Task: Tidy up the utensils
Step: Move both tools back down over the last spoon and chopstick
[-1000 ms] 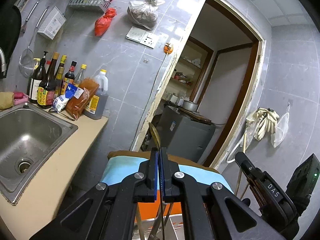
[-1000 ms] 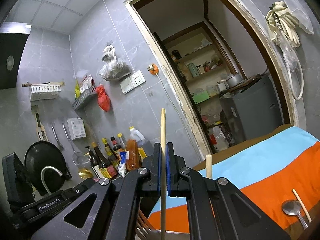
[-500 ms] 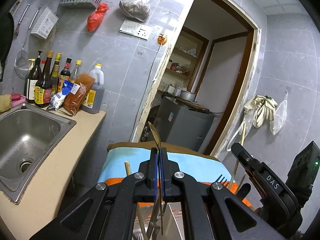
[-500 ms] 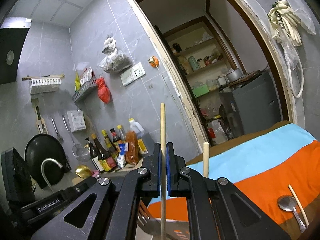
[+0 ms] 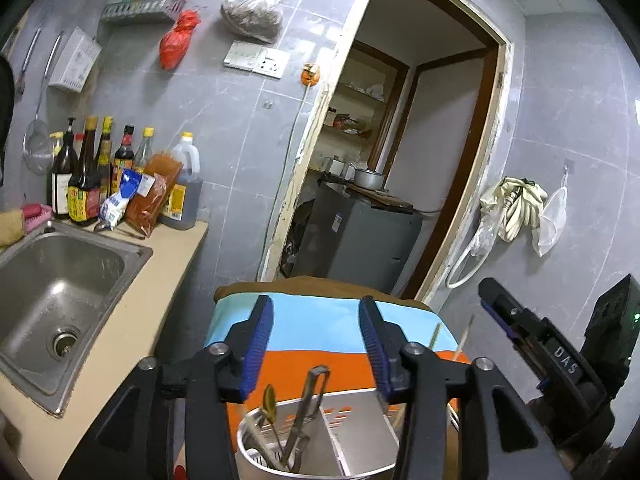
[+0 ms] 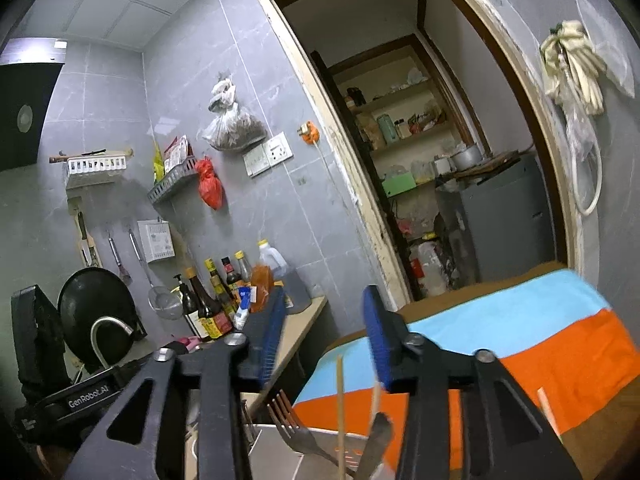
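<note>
Both claws are opening and grip nothing: the left claw above the caddy's spoon, the right claw over a seemingly upright chopstick.

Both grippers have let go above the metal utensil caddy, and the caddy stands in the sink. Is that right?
Not quite. The left gripper and right gripper are opening with nothing between their jaws, but the left wrist view shows the utensil caddy on the striped cloth, while the sink is off to the left.
</note>
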`<state>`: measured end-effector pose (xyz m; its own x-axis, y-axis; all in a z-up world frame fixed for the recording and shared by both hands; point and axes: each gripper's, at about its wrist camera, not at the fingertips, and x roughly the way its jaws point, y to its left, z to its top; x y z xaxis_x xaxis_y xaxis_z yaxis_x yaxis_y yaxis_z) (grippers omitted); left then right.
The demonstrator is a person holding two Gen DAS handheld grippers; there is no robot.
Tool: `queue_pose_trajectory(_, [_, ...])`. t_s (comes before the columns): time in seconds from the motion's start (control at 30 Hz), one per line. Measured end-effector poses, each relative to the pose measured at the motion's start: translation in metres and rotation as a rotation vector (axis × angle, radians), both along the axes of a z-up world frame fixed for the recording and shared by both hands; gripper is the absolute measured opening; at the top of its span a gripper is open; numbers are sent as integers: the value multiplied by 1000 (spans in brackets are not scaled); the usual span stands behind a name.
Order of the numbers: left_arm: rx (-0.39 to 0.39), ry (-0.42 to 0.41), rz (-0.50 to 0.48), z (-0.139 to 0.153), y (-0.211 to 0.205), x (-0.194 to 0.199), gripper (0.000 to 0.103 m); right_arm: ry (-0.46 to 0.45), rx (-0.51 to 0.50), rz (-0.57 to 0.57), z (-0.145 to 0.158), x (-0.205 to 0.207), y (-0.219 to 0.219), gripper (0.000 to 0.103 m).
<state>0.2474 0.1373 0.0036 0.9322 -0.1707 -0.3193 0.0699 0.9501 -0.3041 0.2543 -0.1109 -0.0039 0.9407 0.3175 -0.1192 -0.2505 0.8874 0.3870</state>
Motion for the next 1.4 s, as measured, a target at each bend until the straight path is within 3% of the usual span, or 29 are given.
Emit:
queue_pose_trajectory(0.3, [44, -20, 19, 33, -32, -12, 92, -17, -65, -68, 37, -27, -45, 79])
queue_pose_trajectory(0.4, [57, -37, 40, 40, -46, -17, 101, -23, -87, -96, 46, -36, -63, 93])
queue_pose_trajectory(0.57, [119, -61, 62, 45, -76, -26, 102, -24, -141, -127, 57, -47, -93, 101])
queue_pose_trajectory(0.93, [185, -66, 64, 42, -146, -36, 102, 52, -216, -131, 45, -53, -168, 101])
queue_pose_trajectory(1.4, [176, 58, 42, -17, -216, -31, 102, 188, -272, -73, -14, -34, -228, 101])
